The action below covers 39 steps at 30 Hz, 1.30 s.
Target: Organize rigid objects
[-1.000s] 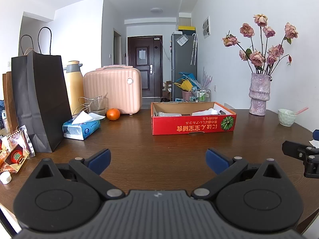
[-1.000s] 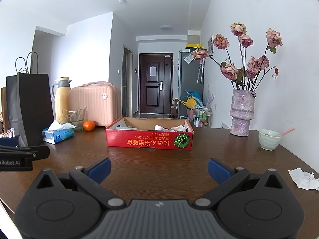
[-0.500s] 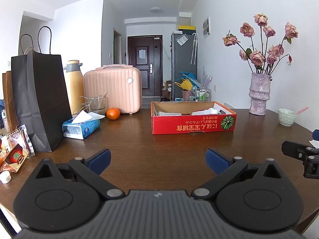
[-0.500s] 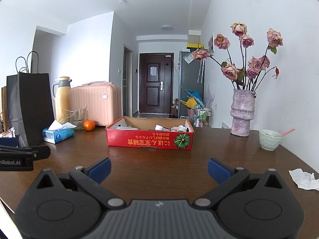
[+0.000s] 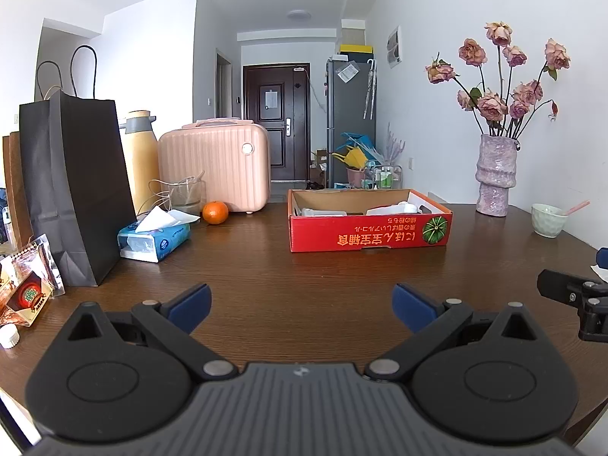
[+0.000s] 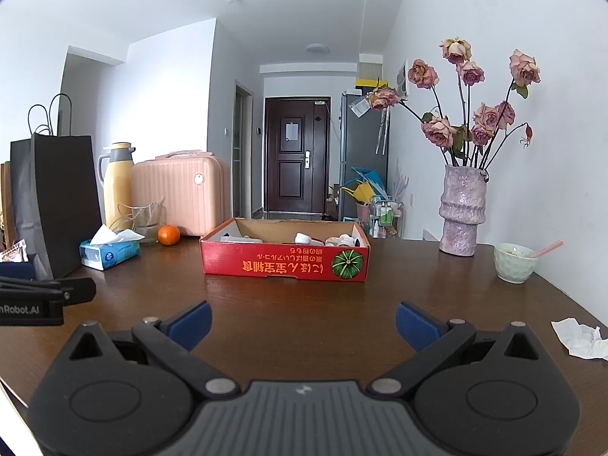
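Note:
A red cardboard box (image 5: 368,233) (image 6: 285,262) with several white items inside sits mid-table. An orange (image 5: 215,212) (image 6: 168,235) lies left of it, before a pink case (image 5: 214,167) (image 6: 182,197). A yellow thermos (image 5: 142,159) (image 6: 117,186) stands at back left. A pale green bowl (image 5: 548,219) (image 6: 515,262) with a pink spoon sits right. My left gripper (image 5: 300,306) is open and empty above the near table. My right gripper (image 6: 303,321) is open and empty, to the right of the left one.
A black paper bag (image 5: 76,190) and snack packets (image 5: 26,292) stand at left. A tissue pack (image 5: 154,239) lies near the orange. A vase of roses (image 6: 461,212) stands back right. A crumpled tissue (image 6: 579,338) lies near the right edge of the table (image 5: 304,273).

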Each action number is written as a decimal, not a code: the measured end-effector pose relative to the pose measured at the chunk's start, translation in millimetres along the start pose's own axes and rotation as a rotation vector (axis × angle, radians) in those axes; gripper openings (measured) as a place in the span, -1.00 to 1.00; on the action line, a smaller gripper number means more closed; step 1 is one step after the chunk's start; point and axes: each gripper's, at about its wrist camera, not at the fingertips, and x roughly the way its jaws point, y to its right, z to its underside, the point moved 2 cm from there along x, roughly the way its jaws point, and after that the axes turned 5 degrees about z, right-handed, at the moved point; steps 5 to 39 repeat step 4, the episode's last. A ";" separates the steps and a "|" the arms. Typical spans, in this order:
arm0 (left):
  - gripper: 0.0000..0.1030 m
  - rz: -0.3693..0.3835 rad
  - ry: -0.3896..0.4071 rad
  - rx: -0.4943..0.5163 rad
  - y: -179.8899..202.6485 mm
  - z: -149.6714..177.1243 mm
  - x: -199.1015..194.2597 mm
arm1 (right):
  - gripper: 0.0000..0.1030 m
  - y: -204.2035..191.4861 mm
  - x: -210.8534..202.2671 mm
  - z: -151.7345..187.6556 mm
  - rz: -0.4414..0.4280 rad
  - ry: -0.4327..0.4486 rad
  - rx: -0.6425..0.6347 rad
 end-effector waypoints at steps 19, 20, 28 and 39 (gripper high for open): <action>1.00 0.008 -0.004 -0.004 -0.3 0.1 2.4 | 1.00 0.0 1.1 0.5 0.000 -0.004 -0.002; 1.00 0.008 -0.004 -0.004 -0.3 0.1 2.4 | 1.00 0.0 1.1 0.5 0.000 -0.004 -0.002; 1.00 0.008 -0.004 -0.004 -0.3 0.1 2.4 | 1.00 0.0 1.1 0.5 0.000 -0.004 -0.002; 1.00 0.008 -0.004 -0.004 -0.3 0.1 2.4 | 1.00 0.0 1.1 0.5 0.000 -0.004 -0.002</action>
